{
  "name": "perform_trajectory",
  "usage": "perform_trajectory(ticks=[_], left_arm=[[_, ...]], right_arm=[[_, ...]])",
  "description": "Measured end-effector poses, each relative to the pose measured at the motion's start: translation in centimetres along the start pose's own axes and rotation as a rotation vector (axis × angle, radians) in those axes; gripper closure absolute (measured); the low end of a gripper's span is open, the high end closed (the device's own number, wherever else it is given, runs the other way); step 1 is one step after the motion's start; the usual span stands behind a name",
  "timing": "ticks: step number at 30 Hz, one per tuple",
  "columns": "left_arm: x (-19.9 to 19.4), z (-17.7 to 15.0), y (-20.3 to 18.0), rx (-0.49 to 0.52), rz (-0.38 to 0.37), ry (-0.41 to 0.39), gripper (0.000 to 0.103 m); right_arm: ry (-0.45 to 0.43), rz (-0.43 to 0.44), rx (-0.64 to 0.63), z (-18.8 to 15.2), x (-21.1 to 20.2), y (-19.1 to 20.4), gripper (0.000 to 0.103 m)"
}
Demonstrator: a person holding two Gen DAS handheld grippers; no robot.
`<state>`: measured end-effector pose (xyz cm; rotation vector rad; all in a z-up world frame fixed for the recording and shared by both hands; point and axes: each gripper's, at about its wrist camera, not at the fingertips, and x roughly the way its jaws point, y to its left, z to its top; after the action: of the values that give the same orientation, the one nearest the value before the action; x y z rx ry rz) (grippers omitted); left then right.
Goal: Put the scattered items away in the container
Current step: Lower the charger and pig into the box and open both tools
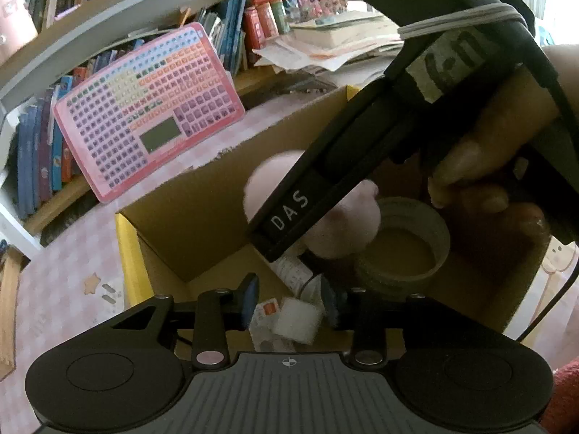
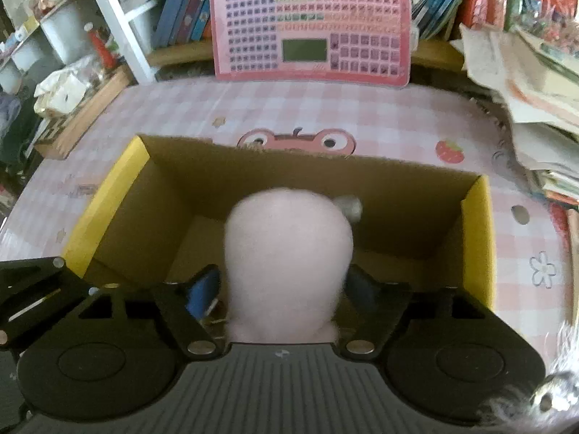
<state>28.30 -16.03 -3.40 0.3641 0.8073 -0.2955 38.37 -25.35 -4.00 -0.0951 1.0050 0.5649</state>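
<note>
An open cardboard box with yellow flaps [image 2: 108, 195] stands on the pink checked tablecloth; it also shows in the left wrist view [image 1: 202, 202]. My right gripper [image 2: 280, 291] is shut on a pale pink plush toy [image 2: 287, 253] and holds it over the box. In the left wrist view the right gripper's black body [image 1: 325, 166] reaches into the box with the plush toy [image 1: 347, 224] under it. My left gripper [image 1: 289, 298] is open above the box floor, over a white square item [image 1: 295, 320]. A roll of beige tape [image 1: 401, 242] and a small white labelled bottle [image 1: 293, 271] lie in the box.
A pink keyboard-style toy board [image 2: 311, 21] leans against a bookshelf of books [image 1: 39, 152] behind the box. Piles of paper and books [image 2: 535, 83] sit at the right. A wooden tray [image 2: 87, 112] lies at the table's left edge.
</note>
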Motion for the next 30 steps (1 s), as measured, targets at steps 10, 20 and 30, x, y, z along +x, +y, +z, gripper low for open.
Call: perform_trajectory(ticks=[10,20,30], left_arm=[[-3.0,-0.5,-0.3,-0.02,0.083,-0.082,0.026],[-8.9,-1.6,-0.5,-0.076,0.158,-0.177,0.013],[-12.8,-5.2,0.8,-0.176,0.171,-0.221,0.01]], right_arm=[[-0.099,0.023,-0.002,-1.1,-3.4,1.1,0.022],[-0.239,0.047,-0.047,-2.7,-8.1,3.4,0.02],[-0.308,-0.02,0.027,-5.7,-11.1,4.1,0.019]])
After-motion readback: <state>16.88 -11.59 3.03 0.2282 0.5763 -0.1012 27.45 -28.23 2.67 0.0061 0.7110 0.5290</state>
